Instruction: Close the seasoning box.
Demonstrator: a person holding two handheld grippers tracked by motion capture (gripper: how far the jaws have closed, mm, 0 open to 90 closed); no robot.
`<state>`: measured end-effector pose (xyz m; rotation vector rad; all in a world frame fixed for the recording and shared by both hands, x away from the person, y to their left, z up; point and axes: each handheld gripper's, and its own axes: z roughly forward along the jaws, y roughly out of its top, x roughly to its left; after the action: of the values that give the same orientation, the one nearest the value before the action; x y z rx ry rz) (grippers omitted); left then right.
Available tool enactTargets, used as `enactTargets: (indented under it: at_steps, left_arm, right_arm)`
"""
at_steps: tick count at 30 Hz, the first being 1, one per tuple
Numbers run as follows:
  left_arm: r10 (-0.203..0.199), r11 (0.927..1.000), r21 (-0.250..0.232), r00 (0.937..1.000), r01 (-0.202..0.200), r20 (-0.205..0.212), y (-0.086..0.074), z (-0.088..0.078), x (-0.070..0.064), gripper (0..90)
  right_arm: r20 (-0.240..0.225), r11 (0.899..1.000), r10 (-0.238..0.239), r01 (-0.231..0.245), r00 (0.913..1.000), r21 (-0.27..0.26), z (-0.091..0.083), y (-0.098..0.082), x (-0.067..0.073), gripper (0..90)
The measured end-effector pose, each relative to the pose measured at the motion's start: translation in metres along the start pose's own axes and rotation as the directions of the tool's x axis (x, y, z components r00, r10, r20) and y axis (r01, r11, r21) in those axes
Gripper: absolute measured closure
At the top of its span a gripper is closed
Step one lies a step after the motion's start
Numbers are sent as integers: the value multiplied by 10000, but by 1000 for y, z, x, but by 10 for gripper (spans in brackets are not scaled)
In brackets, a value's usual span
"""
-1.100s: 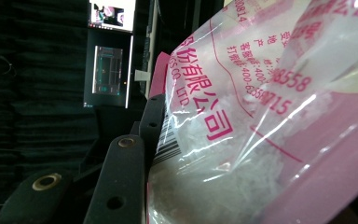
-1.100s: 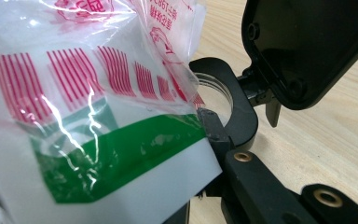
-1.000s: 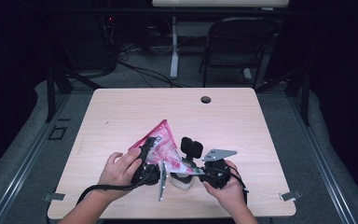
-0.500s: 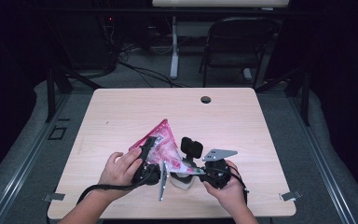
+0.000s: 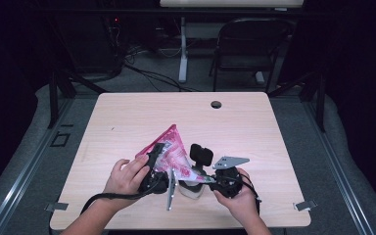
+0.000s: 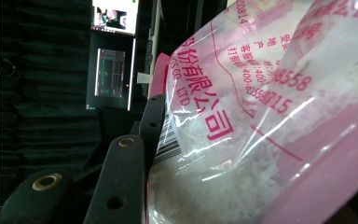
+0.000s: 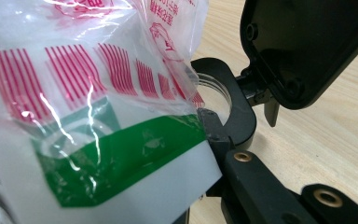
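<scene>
The left tongs (image 5: pixel 157 161) clamp the pink bag (image 5: pixel 172 149), which slants up and away over the counter (image 5: pixel 254 122), while the right tongs (image 5: pixel 206 178), closed on its lower corner, hold it above the open container (image 5: pixel 192 188).

Light wood-grain table (image 5: pixel 127 117) with rounded corners, a dark round cable hole (image 5: pixel 216 104) near the middle of its far edge, a white container with a black flip lid (image 5: pixel 196 183) standing near the near edge, grey carpeted floor (image 5: pixel 333 161) around it
</scene>
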<state>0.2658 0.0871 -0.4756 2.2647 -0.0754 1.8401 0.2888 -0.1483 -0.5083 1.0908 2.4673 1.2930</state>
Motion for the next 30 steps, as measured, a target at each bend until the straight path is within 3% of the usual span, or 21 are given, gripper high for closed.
enactTargets:
  at_steps: [30]
  left_arm:
    - [54, 10000, -79, 10000, -55, -81, 3, -1, 4, 657]
  right_arm:
    - [-20, 10000, 26, -26, 10000, -30, 0, 0, 0, 900]
